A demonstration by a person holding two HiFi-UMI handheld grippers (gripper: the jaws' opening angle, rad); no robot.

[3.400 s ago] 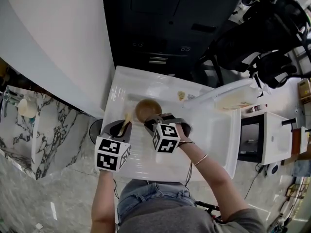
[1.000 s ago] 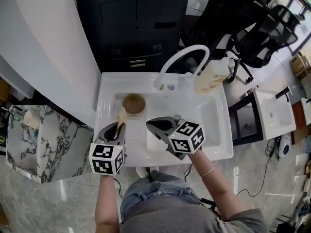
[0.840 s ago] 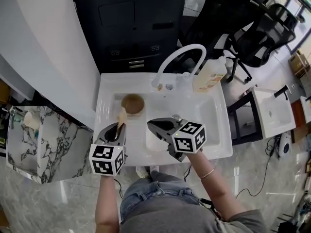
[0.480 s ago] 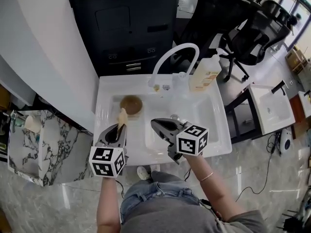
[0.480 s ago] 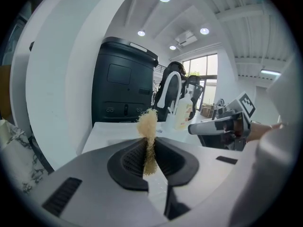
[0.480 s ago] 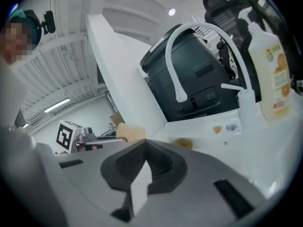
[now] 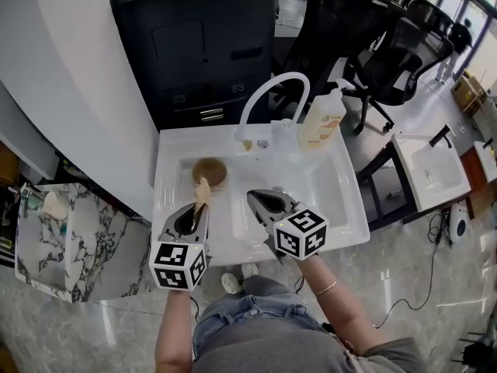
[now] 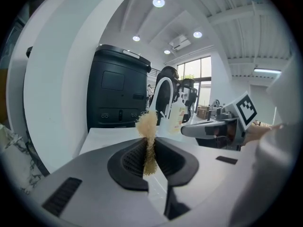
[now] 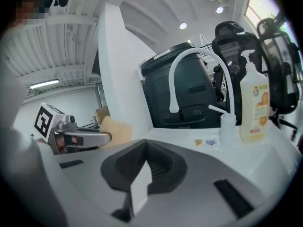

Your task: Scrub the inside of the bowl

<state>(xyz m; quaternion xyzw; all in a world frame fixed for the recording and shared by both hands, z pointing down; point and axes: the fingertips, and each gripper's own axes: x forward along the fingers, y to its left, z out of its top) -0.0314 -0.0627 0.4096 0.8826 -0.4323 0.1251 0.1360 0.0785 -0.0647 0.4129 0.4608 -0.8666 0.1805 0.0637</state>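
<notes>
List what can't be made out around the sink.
- Bowl inside, clean or dirty: too small in the head view; absent from both gripper views.
- Bottle label print: too small in every view.
- Part of the sink basin: covered by the right gripper, head view.

white sink unit with a bowl in it

the white sink (image 7: 334,193) carries a brown bowl (image 7: 209,171) in its left part, toward the back. on the back rim stand a curved white faucet (image 7: 268,99) and, just right of it, a soap bottle (image 7: 321,123).
</notes>
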